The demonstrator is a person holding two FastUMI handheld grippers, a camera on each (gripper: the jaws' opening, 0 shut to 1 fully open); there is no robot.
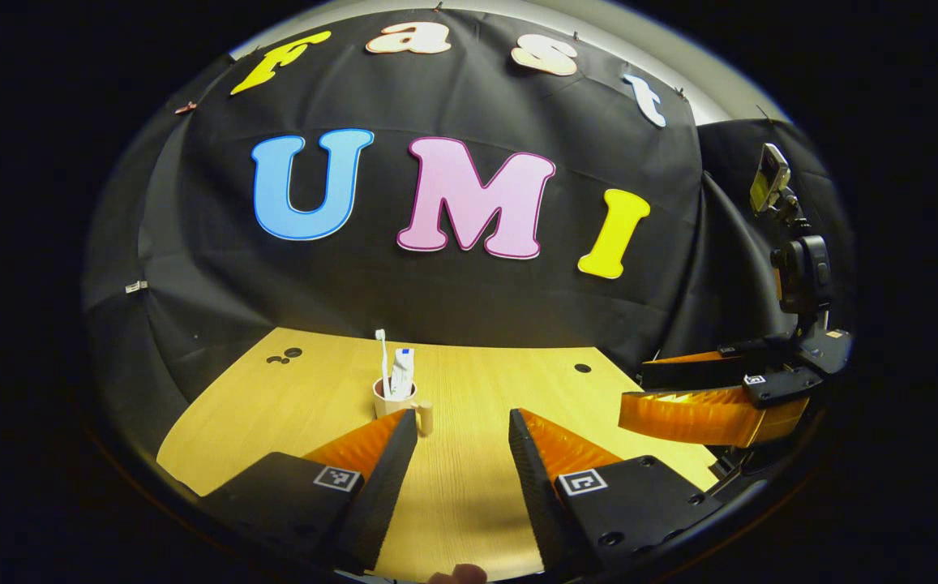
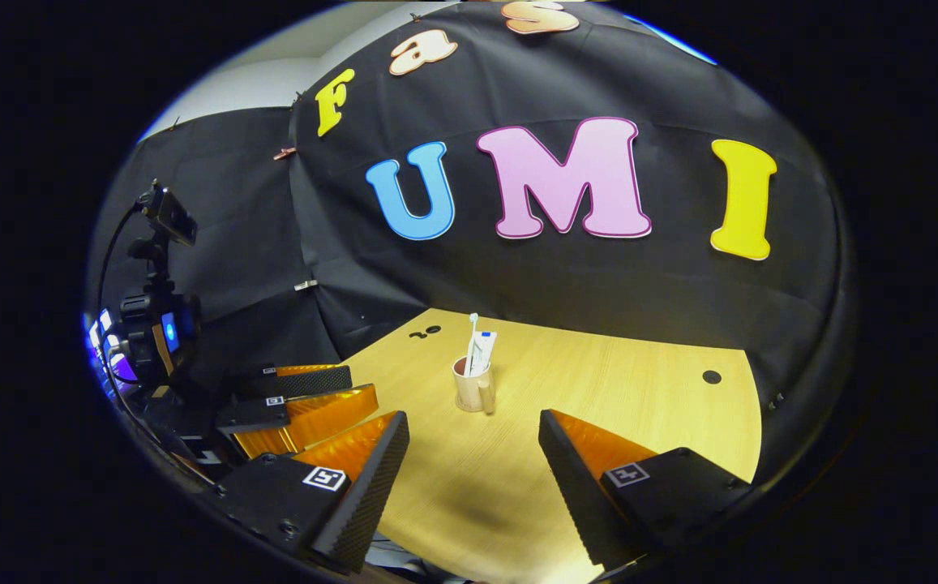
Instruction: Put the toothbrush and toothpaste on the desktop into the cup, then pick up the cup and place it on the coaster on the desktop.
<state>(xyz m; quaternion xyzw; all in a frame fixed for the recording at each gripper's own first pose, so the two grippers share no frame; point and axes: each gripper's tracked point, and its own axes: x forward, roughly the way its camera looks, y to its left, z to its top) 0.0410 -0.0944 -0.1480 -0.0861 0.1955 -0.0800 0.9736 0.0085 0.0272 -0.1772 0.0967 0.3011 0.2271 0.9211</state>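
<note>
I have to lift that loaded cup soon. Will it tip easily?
Possibly: the toothbrush and toothpaste stand well above the cup rim, so it looks top-heavy. Its side handle suggests a rigid mug, likely stable if kept upright.

Cup (image 1: pixel 394 399) base hidden behind left hand-held gripper (image 1: pixel 462 426) finger; coaster under cup can't tell.

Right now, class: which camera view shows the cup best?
The right gripper view: the cup stands unobstructed with its handle visible. In the left gripper view, the cup sits partly behind the left gripper's finger.
</note>
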